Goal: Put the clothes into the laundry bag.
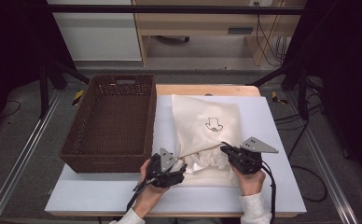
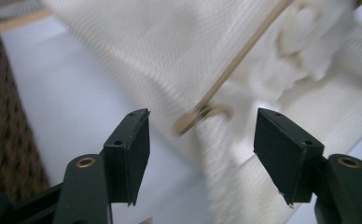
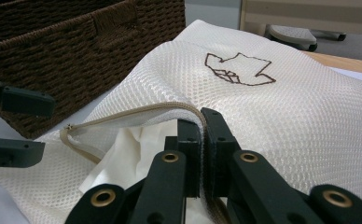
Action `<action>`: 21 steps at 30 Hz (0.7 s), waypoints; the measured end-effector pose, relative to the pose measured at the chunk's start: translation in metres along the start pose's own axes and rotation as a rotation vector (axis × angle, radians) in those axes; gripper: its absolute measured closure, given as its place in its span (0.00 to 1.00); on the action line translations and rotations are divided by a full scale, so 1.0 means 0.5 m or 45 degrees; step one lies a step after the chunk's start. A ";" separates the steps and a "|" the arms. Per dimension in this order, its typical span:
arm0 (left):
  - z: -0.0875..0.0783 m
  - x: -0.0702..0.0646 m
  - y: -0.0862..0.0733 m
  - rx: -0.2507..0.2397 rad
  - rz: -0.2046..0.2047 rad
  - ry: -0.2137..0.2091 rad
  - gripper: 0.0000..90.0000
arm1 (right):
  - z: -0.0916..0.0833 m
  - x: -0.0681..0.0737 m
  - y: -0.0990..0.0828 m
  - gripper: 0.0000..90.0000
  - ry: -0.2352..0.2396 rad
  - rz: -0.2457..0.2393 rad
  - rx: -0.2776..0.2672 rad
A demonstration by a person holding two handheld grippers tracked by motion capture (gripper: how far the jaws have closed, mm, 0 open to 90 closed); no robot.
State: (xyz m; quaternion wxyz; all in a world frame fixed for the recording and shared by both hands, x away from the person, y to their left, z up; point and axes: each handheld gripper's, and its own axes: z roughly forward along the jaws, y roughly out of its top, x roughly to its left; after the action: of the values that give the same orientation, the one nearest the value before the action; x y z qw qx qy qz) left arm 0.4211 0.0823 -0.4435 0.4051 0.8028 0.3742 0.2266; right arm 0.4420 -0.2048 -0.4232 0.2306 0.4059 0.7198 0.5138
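Right gripper (image 3: 201, 128) clamping mesh bag (image 3: 272, 112), left gripper (image 2: 202, 140) open

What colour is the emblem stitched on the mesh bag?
Dark brown, an outline figure on the cream mesh bag; the emblem shows best in the right gripper view.

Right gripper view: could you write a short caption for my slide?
Right gripper shut on the zipper edge of a white mesh bag, beside a brown basket.

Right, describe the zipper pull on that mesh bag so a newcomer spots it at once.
Start at the brown wicker basket; the white mesh bag lies right of it. At the bag's open near edge, a tan zipper band ends in a small metal zipper pull, the only metal among white cloth.
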 end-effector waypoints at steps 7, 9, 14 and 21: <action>0.037 0.021 -0.034 0.102 -0.051 -0.118 0.69 | 0.001 0.006 -0.001 0.94 -0.011 -0.033 0.018; 0.032 0.015 -0.036 0.112 -0.032 -0.120 0.80 | -0.001 0.008 0.000 0.89 -0.016 -0.043 0.019; 0.026 0.009 -0.048 0.120 -0.013 -0.113 0.89 | -0.021 0.018 -0.001 0.64 -0.051 -0.077 0.039; 0.034 0.016 -0.074 0.120 -0.049 -0.128 0.89 | -0.063 0.021 -0.050 0.44 -0.139 -0.044 0.089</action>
State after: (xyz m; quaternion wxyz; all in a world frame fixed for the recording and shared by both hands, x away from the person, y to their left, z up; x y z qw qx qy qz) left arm 0.4220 0.0949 -0.4831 0.3894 0.8241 0.3788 0.1602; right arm 0.4037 -0.2170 -0.4341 0.2640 0.4289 0.7305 0.4612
